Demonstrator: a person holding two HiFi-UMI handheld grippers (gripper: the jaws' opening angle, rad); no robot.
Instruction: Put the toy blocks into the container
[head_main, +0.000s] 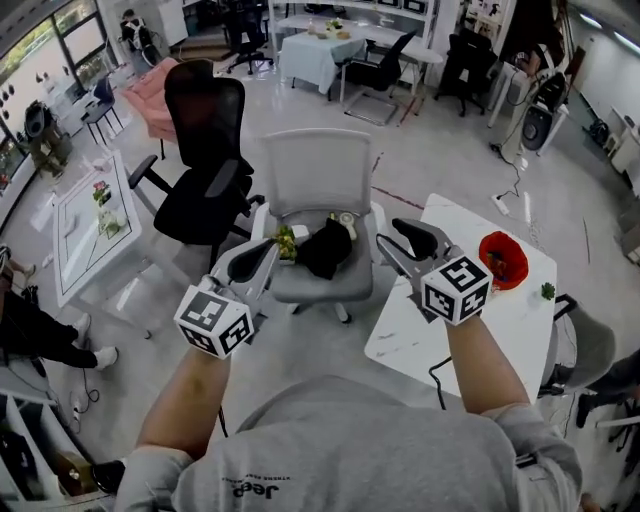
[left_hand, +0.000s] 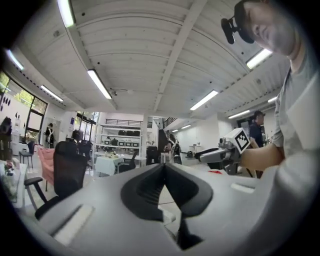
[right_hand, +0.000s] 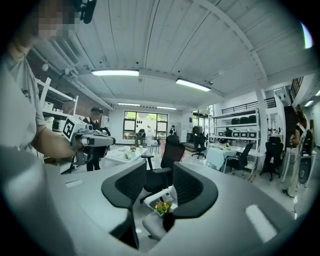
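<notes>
A grey office chair (head_main: 318, 170) stands in front of me. On its seat lie a small green and yellow toy (head_main: 286, 242), a white piece (head_main: 300, 232) and a black bundle (head_main: 325, 250). My left gripper (head_main: 268, 250) hovers at the seat's left edge with its jaws touching and nothing between them; it is seen again in its own view (left_hand: 164, 166). My right gripper (head_main: 398, 233) hangs to the right of the seat. Its jaws stand apart and empty in the right gripper view (right_hand: 160, 167), with the colourful toy (right_hand: 162, 206) in a white holder far below the gap.
A black office chair (head_main: 205, 120) stands left of the grey one. A white table (head_main: 440, 330) at my right carries a red object (head_main: 503, 258) and a small green thing (head_main: 547, 291). Another white table (head_main: 90, 225) stands far left. More desks and chairs fill the back.
</notes>
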